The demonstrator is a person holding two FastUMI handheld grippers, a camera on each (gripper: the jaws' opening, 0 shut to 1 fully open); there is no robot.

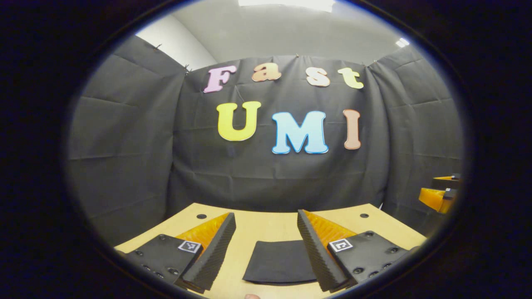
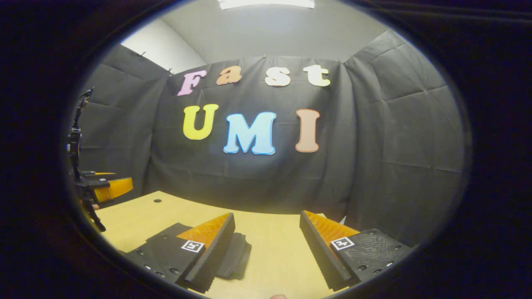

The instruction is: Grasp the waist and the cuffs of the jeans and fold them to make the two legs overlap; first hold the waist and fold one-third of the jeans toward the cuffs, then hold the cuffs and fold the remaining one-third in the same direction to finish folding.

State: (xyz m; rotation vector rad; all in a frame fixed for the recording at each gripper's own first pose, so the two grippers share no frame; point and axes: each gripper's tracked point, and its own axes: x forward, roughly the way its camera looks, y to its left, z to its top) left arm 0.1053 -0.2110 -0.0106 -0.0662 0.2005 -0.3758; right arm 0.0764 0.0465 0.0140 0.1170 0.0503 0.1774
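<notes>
The jeans point(image 1: 278, 261) are dark and lie as a flat folded piece on the wooden table point(image 1: 266, 226). In the left gripper view they sit low between my left gripper's point(image 1: 266, 216) open fingers, which hover above them with nothing held. In the right gripper view the folded jeans point(image 2: 237, 255) show as a layered stack at the lower left, partly hidden behind one finger. My right gripper point(image 2: 267, 216) is open over bare table to the right of the stack.
The right gripper point(image 1: 440, 195) shows at the right edge of the left gripper view. The left gripper point(image 2: 106, 187) shows at the left edge of the right gripper view. Black cloth walls close the table's back and sides.
</notes>
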